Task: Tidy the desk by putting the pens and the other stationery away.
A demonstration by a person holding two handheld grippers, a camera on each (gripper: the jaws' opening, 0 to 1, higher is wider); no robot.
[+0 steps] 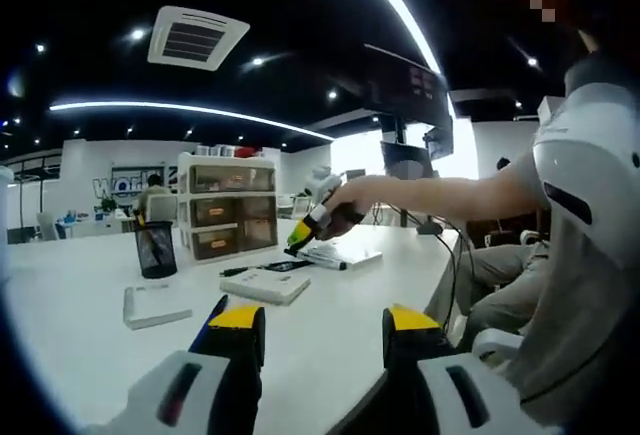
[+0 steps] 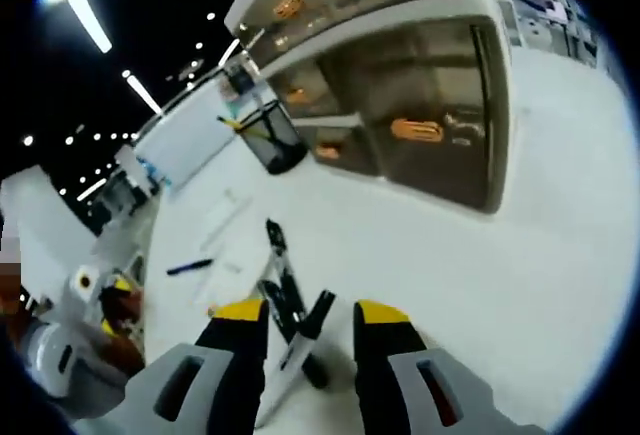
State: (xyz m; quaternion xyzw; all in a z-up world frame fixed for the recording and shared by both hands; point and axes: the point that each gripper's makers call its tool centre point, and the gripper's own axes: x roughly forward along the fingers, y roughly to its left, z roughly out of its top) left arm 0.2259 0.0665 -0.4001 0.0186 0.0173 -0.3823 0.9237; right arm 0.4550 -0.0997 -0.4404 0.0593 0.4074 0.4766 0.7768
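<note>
The right tongs (image 2: 310,325) hung low over the white counter (image 2: 520,285), jaws apart, with a small bunch of dark pens (image 2: 290,305) lying between and just ahead of the tips; nothing was gripped yet, so this looked like the approach to a pick-up. From the left gripper view the same tongs reached over the pens (image 1: 300,264) beside a closed white notebook (image 1: 345,255), in front of the clear drawer unit (image 1: 228,205). The left tongs (image 1: 325,330) hung idle near the counter's edge, jaws apart and empty, with a flat white box (image 1: 266,286) and a smaller white case (image 1: 155,305) lying ahead of them. A black mesh pen cup (image 1: 156,249) stood left of the drawers, and looked the likely home for the pens. The next move probably called for lowering, closing on one pen only, then carrying it to the cup.
</note>
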